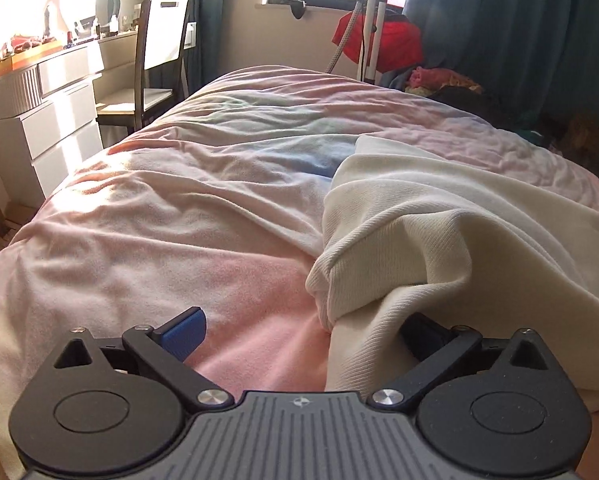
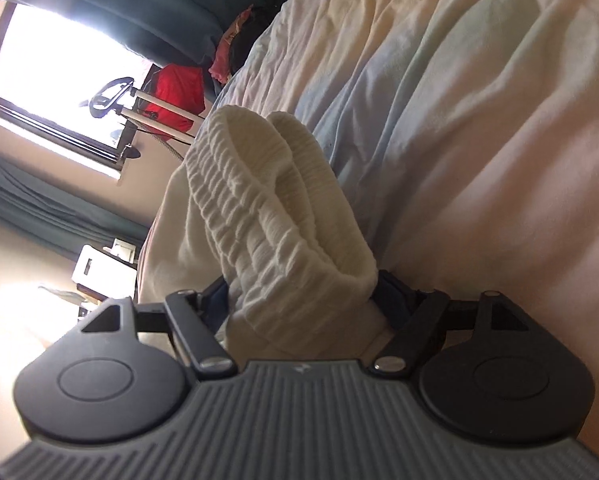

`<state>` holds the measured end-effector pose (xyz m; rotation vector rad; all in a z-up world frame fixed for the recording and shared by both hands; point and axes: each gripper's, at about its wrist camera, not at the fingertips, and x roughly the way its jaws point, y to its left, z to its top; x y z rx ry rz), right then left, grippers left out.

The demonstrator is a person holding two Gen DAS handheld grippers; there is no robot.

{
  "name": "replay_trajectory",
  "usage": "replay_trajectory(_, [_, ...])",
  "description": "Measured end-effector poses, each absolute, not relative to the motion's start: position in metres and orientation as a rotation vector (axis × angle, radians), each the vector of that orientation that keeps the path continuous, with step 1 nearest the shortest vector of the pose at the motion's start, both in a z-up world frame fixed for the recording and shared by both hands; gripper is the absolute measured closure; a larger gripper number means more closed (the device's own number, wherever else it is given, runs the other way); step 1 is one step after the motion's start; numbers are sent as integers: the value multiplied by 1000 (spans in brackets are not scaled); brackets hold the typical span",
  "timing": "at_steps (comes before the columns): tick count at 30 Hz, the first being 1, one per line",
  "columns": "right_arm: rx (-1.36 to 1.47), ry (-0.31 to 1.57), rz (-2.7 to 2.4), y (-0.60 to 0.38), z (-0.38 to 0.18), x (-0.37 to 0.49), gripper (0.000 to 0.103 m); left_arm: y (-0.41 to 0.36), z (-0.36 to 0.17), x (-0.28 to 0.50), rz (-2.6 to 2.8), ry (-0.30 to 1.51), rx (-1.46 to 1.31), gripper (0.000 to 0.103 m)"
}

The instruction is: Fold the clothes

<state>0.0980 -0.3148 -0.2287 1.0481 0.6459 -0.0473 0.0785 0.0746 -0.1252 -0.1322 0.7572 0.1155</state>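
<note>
Left claw [image 1: 299, 330]: spread wide, cream ribbed knit garment [image 1: 439, 232] draped over its right finger | right claw [image 2: 303, 300]: clenched on garment's gathered waistband [image 2: 267, 200] | pink bed sheet [image 1: 159, 220] underneath.

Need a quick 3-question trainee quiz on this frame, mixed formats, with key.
1. True or false: the right gripper is closed on the cream garment's ribbed band.
2. How do the left gripper's fingers stand? A) spread apart B) pinched shut C) out of view
3. Fill in: the cream garment lies on a pastel ____.

Key: 1 true; 2 A; 3 bedspread.
</note>
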Motion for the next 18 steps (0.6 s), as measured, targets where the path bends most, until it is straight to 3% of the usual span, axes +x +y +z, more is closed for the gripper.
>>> replay_trajectory(7, [1056, 662, -13, -310, -231, 102, 16, 77, -127, 81, 116, 765, -148, 0])
replay_trajectory(14, [1131, 391, 232, -312, -198, 86, 15, 83, -124, 77, 152, 757, -177, 0])
replay_trajectory(18, [1148, 524, 141, -315, -217, 96, 15, 91, -121, 75, 185, 740, -206, 0])
